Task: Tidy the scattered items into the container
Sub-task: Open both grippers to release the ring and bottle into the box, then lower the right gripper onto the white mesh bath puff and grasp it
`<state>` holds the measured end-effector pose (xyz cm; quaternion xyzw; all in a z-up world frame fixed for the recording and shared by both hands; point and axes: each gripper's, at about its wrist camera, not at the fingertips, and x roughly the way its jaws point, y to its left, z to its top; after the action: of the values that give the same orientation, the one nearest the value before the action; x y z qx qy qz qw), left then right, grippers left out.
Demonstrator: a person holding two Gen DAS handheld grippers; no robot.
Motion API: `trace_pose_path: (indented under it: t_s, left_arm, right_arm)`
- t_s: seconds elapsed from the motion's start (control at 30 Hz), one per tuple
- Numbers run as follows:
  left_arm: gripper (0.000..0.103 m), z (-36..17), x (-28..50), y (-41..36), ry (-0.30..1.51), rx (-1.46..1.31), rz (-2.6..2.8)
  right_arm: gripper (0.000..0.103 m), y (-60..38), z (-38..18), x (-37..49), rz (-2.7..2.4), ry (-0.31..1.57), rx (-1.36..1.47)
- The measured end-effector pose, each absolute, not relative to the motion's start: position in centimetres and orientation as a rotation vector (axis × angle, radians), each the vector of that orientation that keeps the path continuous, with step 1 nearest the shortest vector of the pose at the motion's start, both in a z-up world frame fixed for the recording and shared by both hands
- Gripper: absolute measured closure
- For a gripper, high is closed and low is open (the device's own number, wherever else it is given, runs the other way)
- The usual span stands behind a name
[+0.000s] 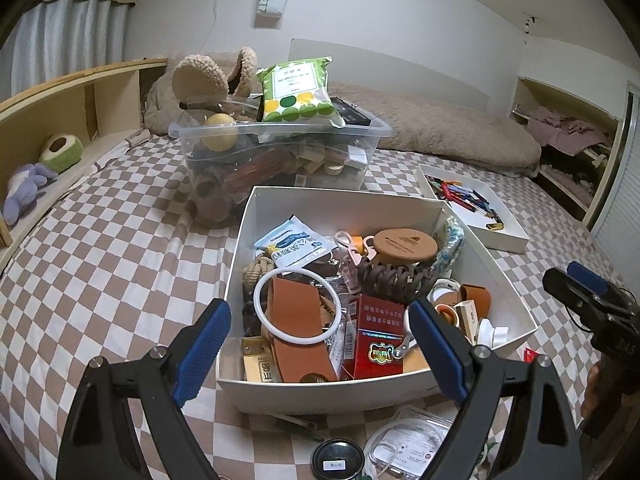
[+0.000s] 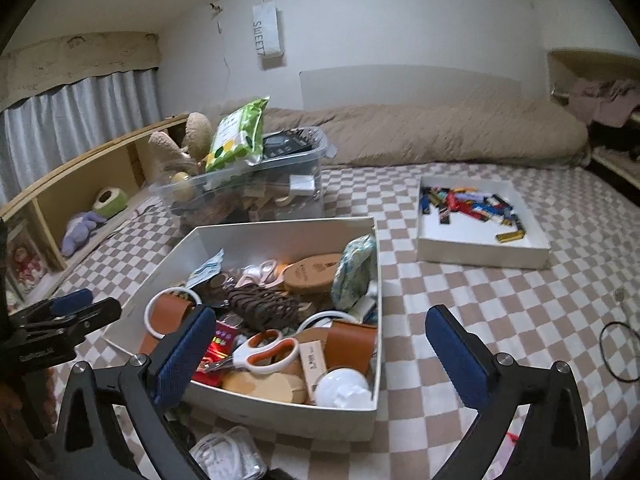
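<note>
Both grippers hung wide open and empty over a packed white box

The white box point(image 1: 240, 280) on the checkered bedspread point(image 1: 100, 260) was crammed: white ring point(image 1: 298, 308), red carton point(image 1: 376, 340), brown hair claw point(image 1: 394, 278), round wooden lid point(image 1: 406, 245). Behind it the clear plastic bin point(image 1: 280, 152) carried a green snack bag point(image 1: 298, 92), and a shallow white tray point(image 1: 504, 232) held coloured lighters. Left gripper point(image 1: 320, 340) gaped above the box's near edge; right gripper point(image 2: 320, 344) spread across its right wall, nothing held. Only the left view caught the round black tin point(image 1: 338, 460) and clear packet point(image 1: 408, 444) still out front; only the right showed orange-handled scissors point(image 2: 266, 350) inside and a black cord loop point(image 2: 620, 350) on the bed
</note>
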<state>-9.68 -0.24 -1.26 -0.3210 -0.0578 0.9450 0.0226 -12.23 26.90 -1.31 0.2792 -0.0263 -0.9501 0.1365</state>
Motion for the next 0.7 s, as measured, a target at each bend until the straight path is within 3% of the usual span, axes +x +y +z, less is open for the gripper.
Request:
trace_pose_path:
  t_s: [0.13, 0.7]
  left_arm:
    - [0.001, -1.1, -9.3, -0.2, -0.172, -0.958, 2.943]
    - [0.0, 0.6, -7.9, -1.6, -0.267, -0.818, 3.003]
  right_arm:
    - [0.0, 27.3, -1.3, -12.2, -2.766, -0.082, 0.812]
    - [0.0, 28.3, 0.3, -10.6, -2.799, -0.106, 0.737]
